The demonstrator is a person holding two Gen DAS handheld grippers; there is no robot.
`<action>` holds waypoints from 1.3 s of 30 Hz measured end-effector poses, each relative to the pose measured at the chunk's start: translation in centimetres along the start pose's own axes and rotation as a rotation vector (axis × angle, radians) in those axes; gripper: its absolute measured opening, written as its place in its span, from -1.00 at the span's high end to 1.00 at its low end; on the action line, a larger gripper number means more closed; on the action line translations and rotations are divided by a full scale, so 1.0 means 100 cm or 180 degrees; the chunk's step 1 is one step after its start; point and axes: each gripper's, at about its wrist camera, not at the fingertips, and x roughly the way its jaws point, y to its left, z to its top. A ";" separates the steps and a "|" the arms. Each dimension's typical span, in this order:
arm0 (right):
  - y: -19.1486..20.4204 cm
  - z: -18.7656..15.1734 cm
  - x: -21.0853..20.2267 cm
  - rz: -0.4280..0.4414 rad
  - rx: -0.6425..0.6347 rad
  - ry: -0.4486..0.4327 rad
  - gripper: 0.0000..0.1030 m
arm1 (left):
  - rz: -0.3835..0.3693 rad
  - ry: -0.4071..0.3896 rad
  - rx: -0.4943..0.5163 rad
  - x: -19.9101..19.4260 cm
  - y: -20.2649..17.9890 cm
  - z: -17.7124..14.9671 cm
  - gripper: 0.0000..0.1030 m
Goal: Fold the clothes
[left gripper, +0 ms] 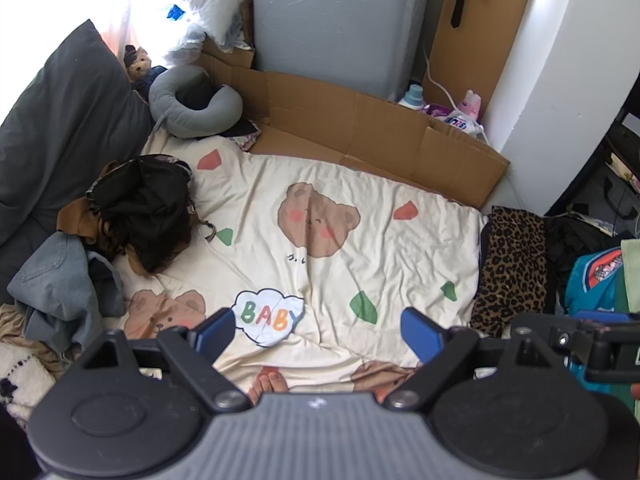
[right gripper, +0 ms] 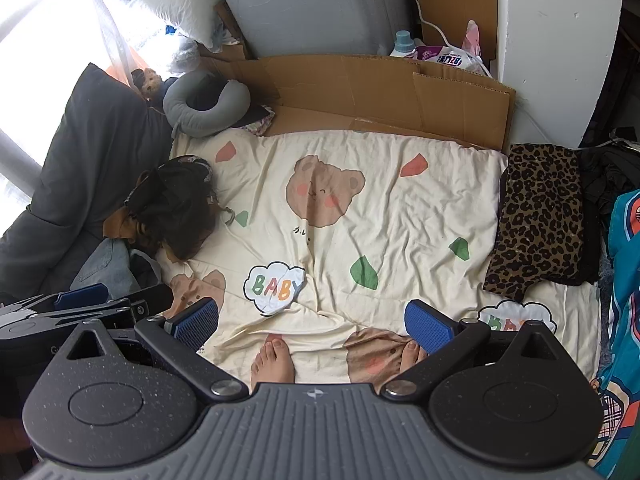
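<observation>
— Where are you in the folding?

— Between garments: your left gripper (left gripper: 318,330) and right gripper (right gripper: 312,326) both hang spread, empty, over the bear-print quilt (left gripper: 360,208).

— Next?

— Reach for the crumpled pile of dark clothes (left gripper: 144,208) at ten o'clock (limp, tangled); the folded leopard-print piece (left gripper: 514,264) lies at three.

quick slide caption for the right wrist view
Open right gripper above a bear-print blanket, unfolded clothes pile left, folded leopard-print garment right.
</observation>
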 end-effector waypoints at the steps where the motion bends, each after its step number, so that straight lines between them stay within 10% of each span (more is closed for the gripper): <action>1: 0.000 0.000 0.000 -0.0001 0.0000 0.0000 -0.99 | 0.0002 -0.0001 0.0000 0.000 0.000 0.000 -0.77; 39: 0.001 0.001 0.001 -0.0034 -0.0044 0.0015 -0.99 | -0.0060 -0.0014 -0.0006 -0.001 0.003 0.001 -0.77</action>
